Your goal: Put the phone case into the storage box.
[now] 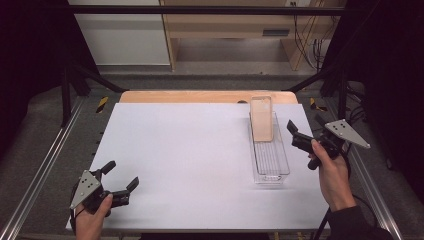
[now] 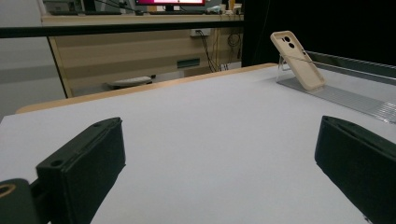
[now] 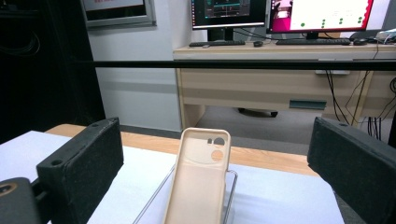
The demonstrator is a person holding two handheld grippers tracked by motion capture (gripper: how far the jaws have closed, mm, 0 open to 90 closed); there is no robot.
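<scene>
At two o'clock on the white table point(image 1: 190, 160), a beige phone case point(image 1: 261, 119) leans upright in the far end of a clear, oblong plastic tray point(image 1: 270, 159). Right gripper point(image 1: 305, 135) at three o'clock and left gripper point(image 1: 121, 179) at eight o'clock both hold jaws spread, gripping nothing.

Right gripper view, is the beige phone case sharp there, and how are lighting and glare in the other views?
Right gripper view: the beige plastic phone case is fairly sharp, the bright monitors behind wash out. High view: even light on the white table, dark edges, faint glints on the clear plastic tray. Left gripper view: its near black jaws look soft; the case is clear.
</scene>
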